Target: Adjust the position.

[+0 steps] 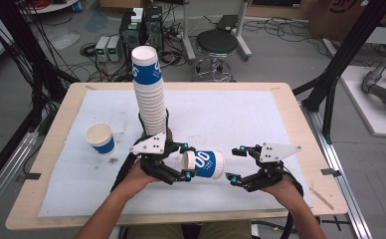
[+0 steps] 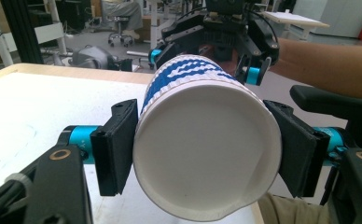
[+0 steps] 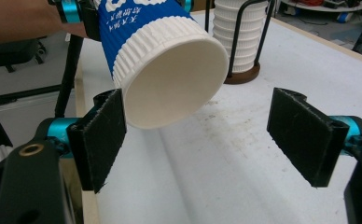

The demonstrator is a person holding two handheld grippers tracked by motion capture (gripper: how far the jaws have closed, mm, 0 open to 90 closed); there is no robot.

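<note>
A blue-and-white ribbed paper cup lies on its side in the air, with my left gripper shut on it near its mouth. In the left gripper view the cup sits squeezed between both pads. My right gripper stands open just right of the cup's base, its jaws apart from it. In the right gripper view the cup's base hangs above and between the wide-spread pads. A tall stack of cups stands in a wire holder behind the left hand.
A single upright cup stands at the left on the white mat. The holder's round base rests on the mat. Beyond the table are a stool and computer boxes; black frame posts flank the right side.
</note>
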